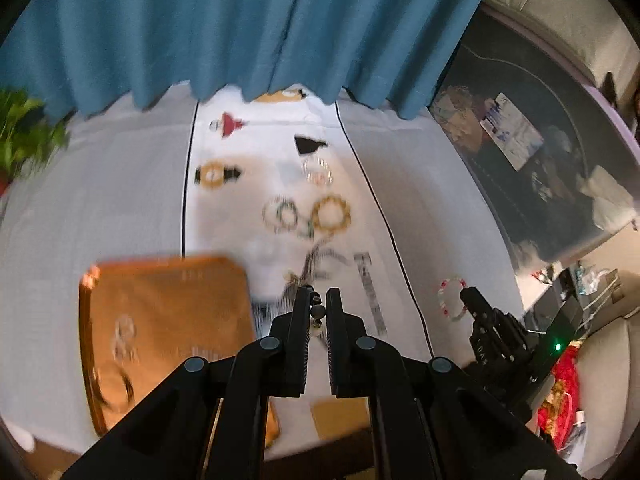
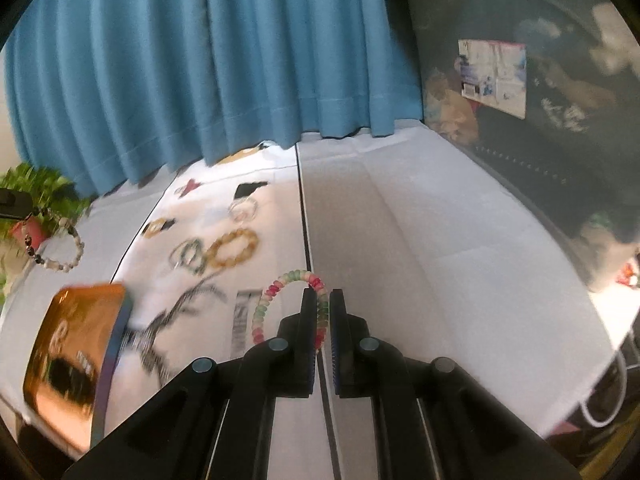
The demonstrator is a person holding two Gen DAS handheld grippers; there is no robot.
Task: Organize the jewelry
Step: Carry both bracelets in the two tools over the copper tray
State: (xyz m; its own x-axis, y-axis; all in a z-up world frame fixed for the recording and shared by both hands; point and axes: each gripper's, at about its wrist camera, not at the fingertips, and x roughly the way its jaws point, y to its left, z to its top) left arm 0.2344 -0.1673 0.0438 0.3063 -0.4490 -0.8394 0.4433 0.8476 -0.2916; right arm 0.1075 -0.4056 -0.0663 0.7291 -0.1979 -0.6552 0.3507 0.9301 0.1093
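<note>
- Right hand-held gripper (image 2: 322,294) pinches the near right side of a pink, green and white beaded bracelet (image 2: 280,300); the jaws stand nearly together with the beads between them.
- Its ring seems partly lifted, with the open loop spreading to the left and away from the fingers, above the white cloth of the table (image 2: 420,240).
- I judge this bracelet light and floppy, probably beads on elastic cord, so a pinch across one or two beads is enough; round beads may slip or roll between the pads.
- Left hand-held gripper (image 1: 318,294) is almost pressed together around a small dark bead piece (image 1: 318,312). In the right view the same gripper appears at the far left, and a black and white beaded bracelet (image 2: 60,256) hangs down from it in a loose loop.
- Hanging like this, it may swing, so slow moves seem wise.
- To the left lies a shiny orange tray (image 1: 168,320) with some rings or bracelets already on it, blurred. I suppose it is the target place.
- Farther on the cloth rest an amber beaded bracelet (image 1: 330,214), flat, and just beside it a green and white bracelet (image 1: 284,216), folded in loops. A clear bracelet (image 1: 318,170) lies behind them.
- These are still not sorted.
</note>
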